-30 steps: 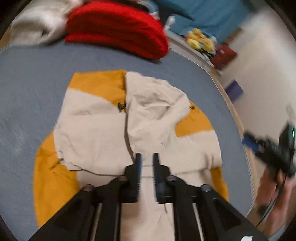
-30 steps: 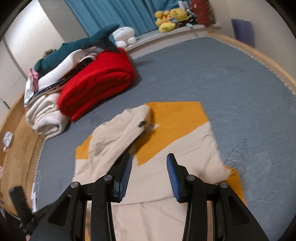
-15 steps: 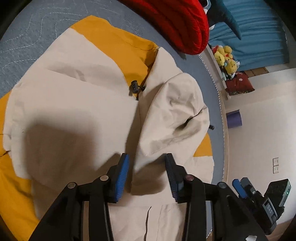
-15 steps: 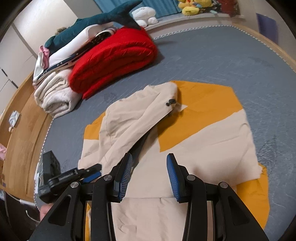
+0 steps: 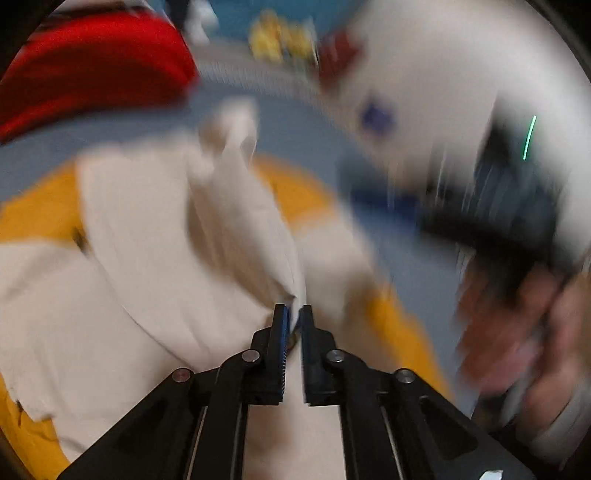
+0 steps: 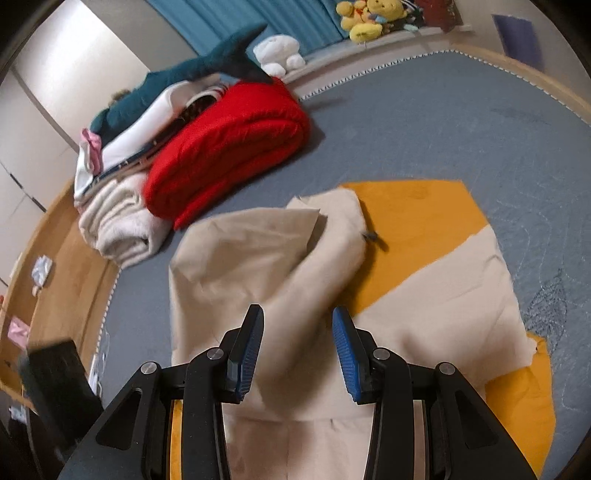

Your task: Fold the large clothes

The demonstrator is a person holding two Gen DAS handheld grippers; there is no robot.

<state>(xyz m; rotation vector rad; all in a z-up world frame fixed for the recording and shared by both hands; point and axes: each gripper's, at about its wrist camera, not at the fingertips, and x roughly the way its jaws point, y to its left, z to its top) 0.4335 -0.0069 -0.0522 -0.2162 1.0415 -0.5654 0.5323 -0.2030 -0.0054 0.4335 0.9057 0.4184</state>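
A cream and mustard-yellow hooded jacket (image 6: 424, 295) lies on a blue-grey quilted mat (image 6: 461, 122). In the blurred left wrist view my left gripper (image 5: 292, 314) is shut on a fold of the jacket's cream fabric (image 5: 236, 229), which rises from the jaws as a lifted ridge. My right gripper (image 6: 298, 328) is open and empty, hovering over the cream hood and sleeve folded across the jacket's left half (image 6: 258, 258). The right gripper and the hand holding it show as a dark blur at the right of the left wrist view (image 5: 498, 206).
A folded red blanket (image 6: 229, 147) lies behind the jacket, with a cream blanket (image 6: 118, 225), stacked clothes and a teal shark plush (image 6: 192, 74) to its left. Yellow plush toys (image 6: 369, 18) sit by the blue curtain. Wooden floor (image 6: 62, 280) borders the mat at left.
My left gripper was open half a second ago; it has shut on the cream fabric and swung it up. The jacket's left side now lies folded over. The right gripper stayed open.
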